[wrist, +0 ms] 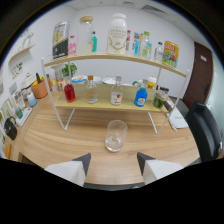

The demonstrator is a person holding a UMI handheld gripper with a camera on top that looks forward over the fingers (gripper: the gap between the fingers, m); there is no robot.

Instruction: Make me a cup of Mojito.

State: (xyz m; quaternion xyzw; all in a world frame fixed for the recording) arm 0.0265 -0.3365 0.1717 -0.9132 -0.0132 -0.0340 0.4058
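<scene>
The claw (pixel 113 161) stands wide open and holds nothing; its 2 fingers point at an empty clear glass (pixel 115 135) that sits upright on the desk (pixel 60 142), just ahead of the fingertips and apart from them. Judging by that, the task is at its start: the glass is set out and no ingredient looks to have gone in yet. The next move probably calls for choosing a bottle from the shelf (pixel 107 104) beyond the glass, closing on its body squarely and lifting it clear of its neighbours before pouring.

Taking the glass as the landmark and going left to right: far to its left stands 1 orange pot (pixel 39 89) with a green plant. On the lower shelf board, behind the glass, 4 small bottles stand in a row: 1 red (pixel 69 92), 2 clear (pixel 91 92) (pixel 116 93), 1 blue (pixel 141 97). On the upper board, above them, the larger containers include 1 dark box (pixel 60 41), 1 tall clear jar (pixel 86 34) and 1 big white jar (pixel 117 34); the smaller items further right are too crowded to count surely.
</scene>
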